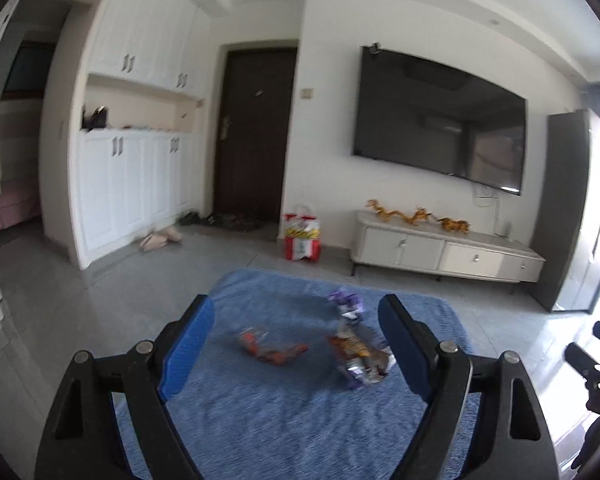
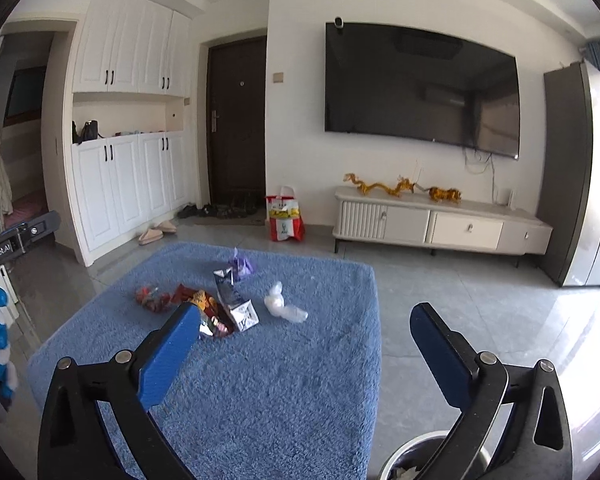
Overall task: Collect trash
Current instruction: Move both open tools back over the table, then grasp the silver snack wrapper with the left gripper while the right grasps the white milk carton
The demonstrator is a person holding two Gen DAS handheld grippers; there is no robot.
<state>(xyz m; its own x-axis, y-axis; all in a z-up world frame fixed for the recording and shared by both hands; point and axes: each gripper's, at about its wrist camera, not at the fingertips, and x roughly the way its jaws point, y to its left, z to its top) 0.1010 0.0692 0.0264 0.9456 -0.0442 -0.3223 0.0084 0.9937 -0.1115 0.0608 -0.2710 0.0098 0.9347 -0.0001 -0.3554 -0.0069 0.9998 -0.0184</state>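
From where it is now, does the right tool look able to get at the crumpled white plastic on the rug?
Probably yes. The right tool is open and empty, and the white plastic lies apart from the other wrappers on the blue rug, with nothing between them.

A crumpled red-orange snack wrapper (image 2: 153,299) is lying leftmost on the shaggy blue rug (image 2: 280,380), touching an orange printed chip bag (image 2: 208,312). A flattened silver-white carton (image 2: 236,300) is resting against that bag, a crumpled purple wrapper (image 2: 242,265) just behind, a crumpled clear plastic bag (image 2: 282,305) lying apart rightward.
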